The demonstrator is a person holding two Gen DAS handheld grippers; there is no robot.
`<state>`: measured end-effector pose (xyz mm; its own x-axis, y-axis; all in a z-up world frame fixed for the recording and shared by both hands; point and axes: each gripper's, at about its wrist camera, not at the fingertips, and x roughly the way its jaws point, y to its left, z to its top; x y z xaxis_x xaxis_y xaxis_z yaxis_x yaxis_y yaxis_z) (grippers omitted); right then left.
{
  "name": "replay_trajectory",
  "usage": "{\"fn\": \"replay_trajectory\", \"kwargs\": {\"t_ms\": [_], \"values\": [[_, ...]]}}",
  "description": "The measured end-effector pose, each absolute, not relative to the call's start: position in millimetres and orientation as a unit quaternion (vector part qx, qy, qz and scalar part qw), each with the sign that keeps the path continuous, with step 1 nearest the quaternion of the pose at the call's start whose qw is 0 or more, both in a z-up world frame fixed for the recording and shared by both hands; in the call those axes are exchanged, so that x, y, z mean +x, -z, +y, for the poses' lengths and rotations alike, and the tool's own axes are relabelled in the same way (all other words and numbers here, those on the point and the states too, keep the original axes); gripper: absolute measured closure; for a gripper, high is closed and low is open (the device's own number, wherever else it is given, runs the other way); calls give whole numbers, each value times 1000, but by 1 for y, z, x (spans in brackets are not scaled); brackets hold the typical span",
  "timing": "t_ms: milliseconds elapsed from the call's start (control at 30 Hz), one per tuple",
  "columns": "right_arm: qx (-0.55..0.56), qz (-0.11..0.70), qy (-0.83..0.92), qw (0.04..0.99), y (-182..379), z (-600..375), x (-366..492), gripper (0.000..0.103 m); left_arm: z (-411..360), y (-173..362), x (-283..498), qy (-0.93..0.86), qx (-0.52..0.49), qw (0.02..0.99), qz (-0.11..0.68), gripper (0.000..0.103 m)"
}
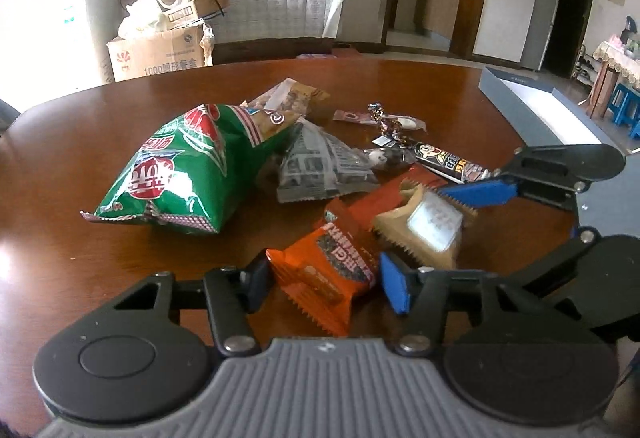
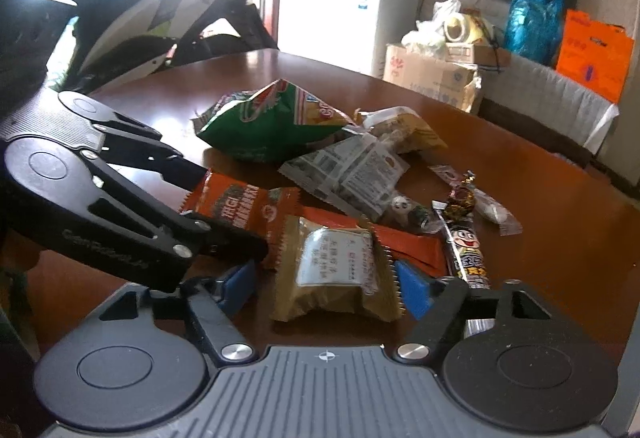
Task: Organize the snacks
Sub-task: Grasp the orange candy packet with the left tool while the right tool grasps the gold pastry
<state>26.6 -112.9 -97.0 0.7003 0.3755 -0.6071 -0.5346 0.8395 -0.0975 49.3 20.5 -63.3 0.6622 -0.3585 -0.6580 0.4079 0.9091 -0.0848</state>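
A pile of snacks lies on the brown table. My left gripper has its pads against both edges of an orange packet, shut on it; the right wrist view shows that gripper from the side, holding the orange packet. My right gripper straddles a tan packet with a white label. Its right pad touches the packet's edge, and a gap shows at the left pad. In the left wrist view one blue finger lies along the tan packet.
A big green chip bag, a newspaper-print packet, a long cartoon-face bar, a red wrapper and small candies lie behind. A grey-blue box sits at the table's right edge. Cardboard boxes and a white fridge stand beyond.
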Motion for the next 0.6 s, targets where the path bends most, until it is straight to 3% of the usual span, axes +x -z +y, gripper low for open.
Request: {"fn": "replay_trajectory", "kwargs": {"t_ms": [200,300,600], "values": [[-137,300,-259,908,93,-113,24,54,21,62,47,223,31,909,350,61],[-139,305,-258,906,92,-116,22,56,21,62,47,232,32,908,348,68],[-156,312,-239,906,87,-133,13,56,25,61,48,220,31,912,346,73]]}}
